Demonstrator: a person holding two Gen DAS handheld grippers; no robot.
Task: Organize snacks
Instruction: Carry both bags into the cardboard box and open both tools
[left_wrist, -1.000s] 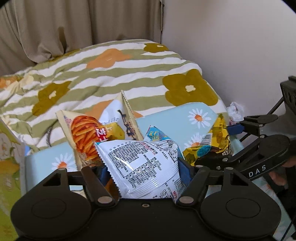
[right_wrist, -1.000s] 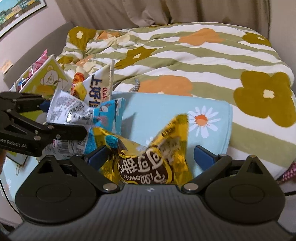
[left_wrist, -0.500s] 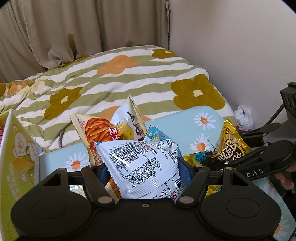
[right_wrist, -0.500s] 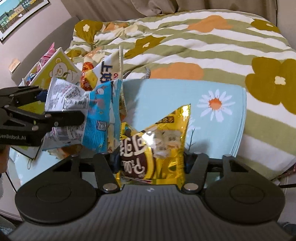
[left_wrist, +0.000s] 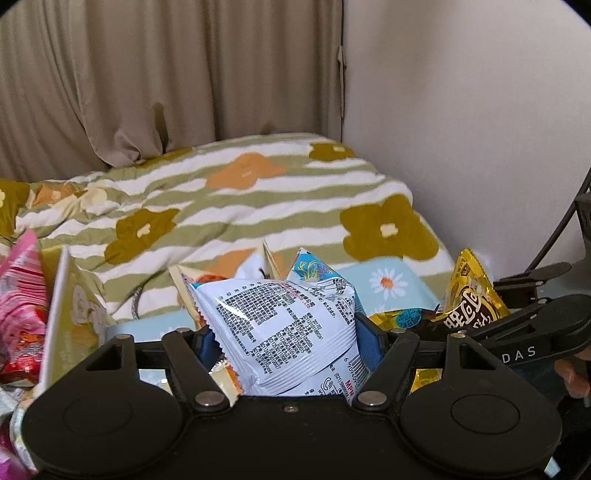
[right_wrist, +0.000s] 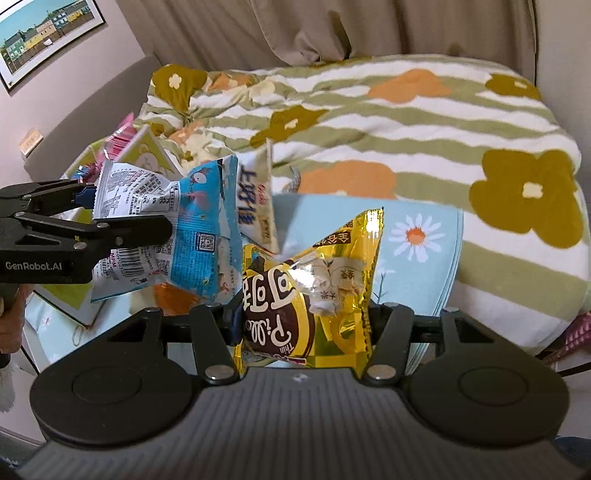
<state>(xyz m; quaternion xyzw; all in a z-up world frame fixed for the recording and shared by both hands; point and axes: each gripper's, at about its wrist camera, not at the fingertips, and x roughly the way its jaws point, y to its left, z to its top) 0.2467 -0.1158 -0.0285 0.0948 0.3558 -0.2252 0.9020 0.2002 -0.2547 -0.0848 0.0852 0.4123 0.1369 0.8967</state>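
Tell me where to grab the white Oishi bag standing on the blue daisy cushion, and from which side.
Take the white Oishi bag by its crimped top edge, coming down from above. It stands upright on the blue daisy cushion, so that flat seam is probably the only free part; its lower body is hidden behind the blue-and-white packet in the left gripper and the gold packet.

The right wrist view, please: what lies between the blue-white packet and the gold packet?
A white snack bag with blue lettering shows behind that gap in the right wrist view.
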